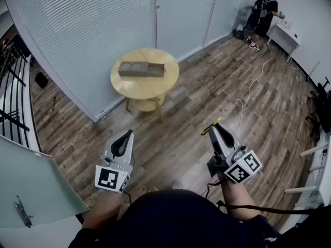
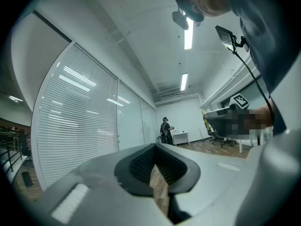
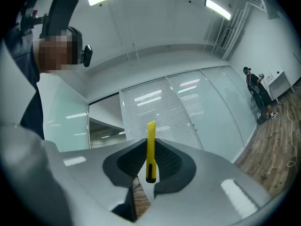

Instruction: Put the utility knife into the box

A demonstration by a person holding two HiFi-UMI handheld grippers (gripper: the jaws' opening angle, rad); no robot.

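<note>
A yellow utility knife (image 1: 211,126) sticks out from my right gripper (image 1: 217,129), which is shut on it; in the right gripper view the knife (image 3: 151,147) stands upright between the dark pads. My left gripper (image 1: 128,135) is held level at the lower left, shut with nothing in it; the left gripper view shows its jaws (image 2: 157,163) together, with only a sliver of floor between them. The long brown box (image 1: 141,69) lies on a round wooden table (image 1: 150,89), far ahead of both grippers. Both grippers hang over wooden floor, well short of the table.
Glass walls with white blinds (image 1: 88,30) run behind the table. A person (image 1: 264,13) stands at a white desk (image 1: 285,35) at the back right, and a white cable (image 1: 247,94) trails over the floor. A black railing (image 1: 10,87) and a glass panel (image 1: 31,185) are at the left.
</note>
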